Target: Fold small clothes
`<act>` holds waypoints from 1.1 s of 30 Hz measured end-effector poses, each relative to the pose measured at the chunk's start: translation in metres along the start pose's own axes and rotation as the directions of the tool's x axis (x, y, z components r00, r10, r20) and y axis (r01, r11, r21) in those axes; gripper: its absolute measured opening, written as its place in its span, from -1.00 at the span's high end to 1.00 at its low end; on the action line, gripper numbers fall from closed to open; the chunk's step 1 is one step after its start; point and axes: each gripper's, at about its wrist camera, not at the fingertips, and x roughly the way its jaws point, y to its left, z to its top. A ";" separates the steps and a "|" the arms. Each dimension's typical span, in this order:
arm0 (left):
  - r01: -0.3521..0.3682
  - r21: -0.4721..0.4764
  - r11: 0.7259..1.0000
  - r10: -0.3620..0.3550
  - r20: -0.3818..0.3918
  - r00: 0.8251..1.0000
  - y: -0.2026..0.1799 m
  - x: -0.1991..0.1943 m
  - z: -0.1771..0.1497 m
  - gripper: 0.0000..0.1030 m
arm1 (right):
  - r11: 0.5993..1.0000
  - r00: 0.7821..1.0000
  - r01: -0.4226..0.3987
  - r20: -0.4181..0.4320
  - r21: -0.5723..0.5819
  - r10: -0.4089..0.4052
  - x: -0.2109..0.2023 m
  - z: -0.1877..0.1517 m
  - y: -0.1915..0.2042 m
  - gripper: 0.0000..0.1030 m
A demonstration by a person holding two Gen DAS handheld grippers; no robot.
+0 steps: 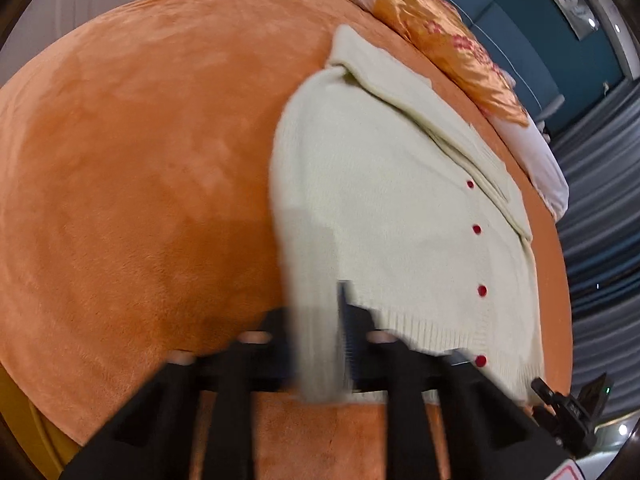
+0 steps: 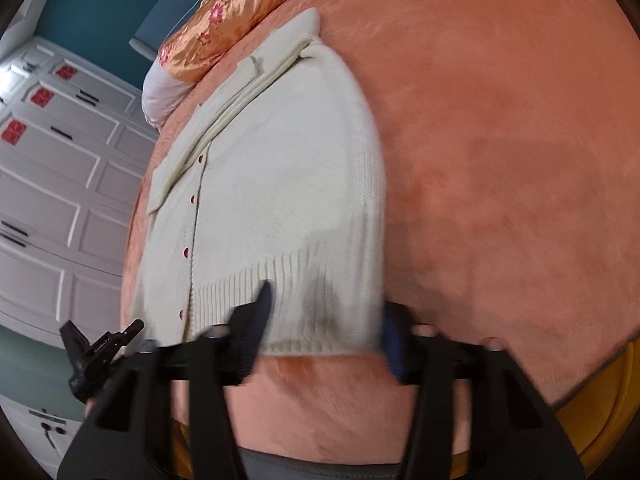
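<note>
The left tongs (image 1: 320, 344) are pinching a blurred strip of cream knit, apparently the hem corner or side edge of the cardigan (image 1: 384, 216); motion blur is preventing a firmer reading. The right tongs (image 2: 324, 336) are standing wide apart, with the ribbed hem (image 2: 280, 280) lying between the two fingers and no closure on it yet.

The cardigan is lying flat on the orange bedspread (image 1: 132, 184), buttoned front facing up, collar end pointing toward the satin pillow (image 1: 448, 48) and hem end nearest the tongs. A sleeve (image 2: 180, 168) is lying folded across the body beside the row of red buttons (image 1: 477, 229).

Handling judgement: the knit is looking soft, light and limp, with no stiffness of its own, so it is likely to sag and stretch when lifted from one point. The plush bedspread is likely adding drag. The ribbed hem is the firmest band; taking hold at both hem corners, away from the buttons, is giving the most even lift toward the collar.
</note>
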 end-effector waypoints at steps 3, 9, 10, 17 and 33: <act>-0.012 0.067 0.998 0.009 0.040 0.999 -0.010 -0.018 -0.002 0.85 | 0.999 0.999 0.026 0.026 -0.043 -0.025 -0.009 0.001 0.009 0.85; 0.001 0.147 0.989 -0.009 0.057 0.998 -0.032 -0.058 -0.010 0.87 | 0.983 0.995 0.072 0.087 -0.171 -0.058 -0.048 -0.008 0.027 0.89; -0.002 0.159 0.987 -0.007 0.055 0.998 -0.034 -0.062 -0.013 0.87 | 0.980 0.994 0.077 0.084 -0.182 -0.062 -0.052 -0.010 0.027 0.89; -0.042 0.268 0.963 0.056 -0.046 0.997 -0.024 -0.096 -0.075 0.87 | 0.946 0.991 0.113 -0.036 -0.305 -0.130 -0.087 -0.067 0.007 0.89; -0.007 0.254 0.967 0.050 -0.162 0.986 -0.020 -0.161 -0.121 0.87 | 0.932 0.984 0.052 -0.140 -0.359 -0.109 -0.166 -0.112 0.004 0.89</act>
